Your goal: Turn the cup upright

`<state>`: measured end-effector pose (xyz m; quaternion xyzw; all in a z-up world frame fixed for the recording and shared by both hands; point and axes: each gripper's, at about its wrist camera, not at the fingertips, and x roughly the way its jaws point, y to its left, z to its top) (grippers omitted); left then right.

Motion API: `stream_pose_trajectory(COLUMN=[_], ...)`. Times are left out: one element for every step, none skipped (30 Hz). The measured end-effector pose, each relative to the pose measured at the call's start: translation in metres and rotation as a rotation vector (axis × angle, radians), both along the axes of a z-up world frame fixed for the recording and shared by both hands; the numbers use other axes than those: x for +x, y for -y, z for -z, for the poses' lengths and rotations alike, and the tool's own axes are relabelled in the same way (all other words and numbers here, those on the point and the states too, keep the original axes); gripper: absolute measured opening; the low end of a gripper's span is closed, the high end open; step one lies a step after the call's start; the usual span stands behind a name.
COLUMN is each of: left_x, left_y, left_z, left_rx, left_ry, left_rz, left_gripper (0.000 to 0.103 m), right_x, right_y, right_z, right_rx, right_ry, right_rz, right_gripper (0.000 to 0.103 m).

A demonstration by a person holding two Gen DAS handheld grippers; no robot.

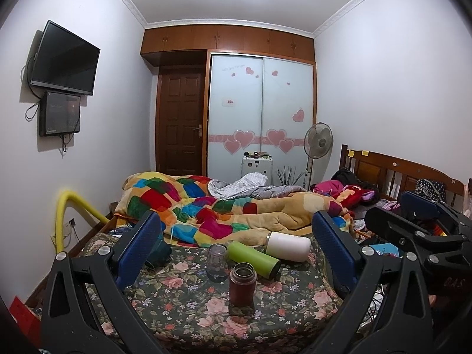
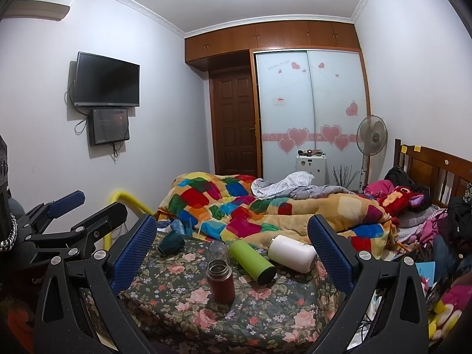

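Note:
On the floral bed cover (image 1: 183, 301) stand a red-brown flask (image 1: 242, 283) upright with its mouth open and a clear glass cup (image 1: 217, 262). A green bottle (image 1: 254, 259) and a white bottle (image 1: 288, 246) lie on their sides. A dark teal cup (image 1: 159, 253) lies tipped at the left, partly behind my left finger. My left gripper (image 1: 236, 253) is open and empty, short of the items. My right gripper (image 2: 233, 250) is open and empty too; the flask (image 2: 220, 280), green bottle (image 2: 252, 260), white bottle (image 2: 292, 253) and teal cup (image 2: 171, 242) lie ahead of it.
A colourful patchwork quilt (image 1: 224, 206) is heaped behind the items. Clothes and a red plush (image 1: 357, 191) lie by the wooden headboard (image 1: 392, 171) at right. A yellow padded rail (image 1: 63, 221) is at the left bed edge. The right gripper shows in the left wrist view (image 1: 427, 230).

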<state>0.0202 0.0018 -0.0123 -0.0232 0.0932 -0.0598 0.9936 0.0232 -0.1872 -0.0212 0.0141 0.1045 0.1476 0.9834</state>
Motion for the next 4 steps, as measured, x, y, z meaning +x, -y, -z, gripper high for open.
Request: stream_pose_trajectory(left_x=[0.0002, 0.0005, 0.0004, 0.0009], left_y=[-0.0015, -0.0035, -0.0044, -0.0063], left_z=[0.0002, 0.0004, 0.0008, 0.0014], left_rx=[-0.002, -0.004, -0.006, -0.008], left_ry=[0.002, 0.003, 0.003, 0.003], left_rz=[-0.002, -0.003, -0.006, -0.011], left_gripper=[0.103, 0.103, 0.103, 0.103], right_x=[0.0, 0.0008, 0.0014, 0.0023], right_y=[-0.0001, -0.0011, -0.0021, -0.0037], right_z=[0.0001, 0.0002, 0.0004, 0.001], right_rx=[0.0, -0.002, -0.004, -0.007], right_ry=[0.0, -0.002, -0.003, -0.006], right_rz=[-0.001, -0.001, -0.001, -0.002], right_gripper=[0.102, 0.102, 0.102, 0.102])
